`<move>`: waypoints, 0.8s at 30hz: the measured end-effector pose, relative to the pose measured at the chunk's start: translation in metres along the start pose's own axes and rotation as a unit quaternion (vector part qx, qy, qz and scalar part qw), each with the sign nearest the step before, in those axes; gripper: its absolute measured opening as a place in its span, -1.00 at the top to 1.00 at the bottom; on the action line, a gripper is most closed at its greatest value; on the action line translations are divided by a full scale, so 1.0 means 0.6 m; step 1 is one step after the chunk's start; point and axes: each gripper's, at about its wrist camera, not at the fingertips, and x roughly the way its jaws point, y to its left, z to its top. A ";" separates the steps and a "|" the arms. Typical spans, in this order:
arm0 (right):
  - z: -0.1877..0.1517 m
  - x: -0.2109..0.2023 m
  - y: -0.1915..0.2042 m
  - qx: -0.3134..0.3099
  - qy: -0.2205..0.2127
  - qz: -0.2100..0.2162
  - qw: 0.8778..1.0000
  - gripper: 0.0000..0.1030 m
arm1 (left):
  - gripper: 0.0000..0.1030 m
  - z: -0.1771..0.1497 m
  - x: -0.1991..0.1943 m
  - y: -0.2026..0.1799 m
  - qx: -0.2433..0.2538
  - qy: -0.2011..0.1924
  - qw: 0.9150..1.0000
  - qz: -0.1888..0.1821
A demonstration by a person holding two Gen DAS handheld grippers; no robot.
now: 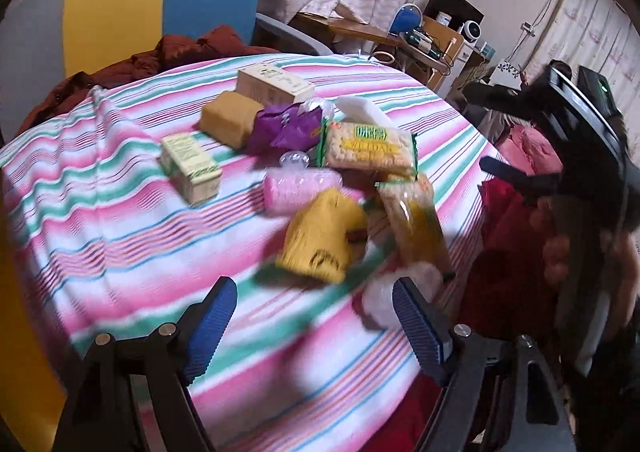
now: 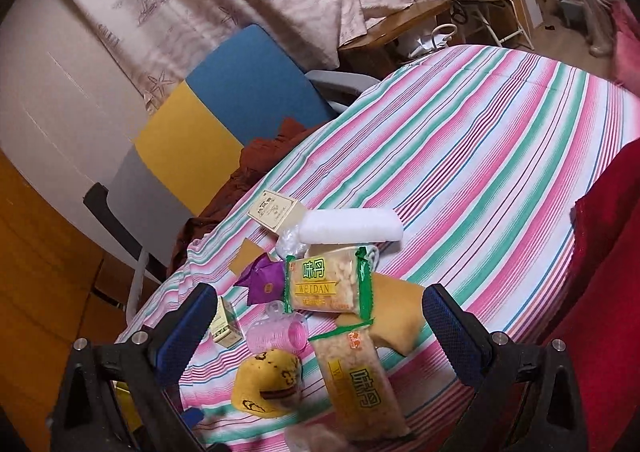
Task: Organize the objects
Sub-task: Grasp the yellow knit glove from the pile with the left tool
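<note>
Lying between right gripper (image 2: pixel 318 332) jaws — snack packet (image 2: pixel 360 380); untouched

Snack packet (image 1: pixel 368 144) lay on striped cloth (image 1: pixel 120 220); second packet (image 1: pixel 412 220) nearer, cap (image 1: pixel 320 240) to its left, boxes (image 1: pixel 272 86) behind.

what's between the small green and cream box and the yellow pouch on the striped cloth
The pink ribbed container with a clear cap lies between the small green and cream box and the yellow pouch, clearest in the left wrist view.
</note>
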 end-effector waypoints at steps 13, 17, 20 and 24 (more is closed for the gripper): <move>-0.002 0.010 0.001 0.001 0.018 0.000 1.000 -1.00 | -0.21 0.047 0.129 -0.001 0.006 0.057 0.998 0.003; -0.003 0.016 0.002 -0.002 0.028 -0.007 1.000 -1.00 | 0.14 0.020 0.104 0.007 0.022 0.031 0.999 0.000; -0.002 0.021 0.005 -0.005 0.035 -0.016 0.999 -1.00 | 0.14 -0.008 0.071 0.024 0.016 0.011 1.000 -0.001; -0.002 0.032 0.009 -0.011 0.052 -0.035 0.998 -1.00 | 0.14 -0.055 0.032 0.042 0.008 -0.001 1.000 0.013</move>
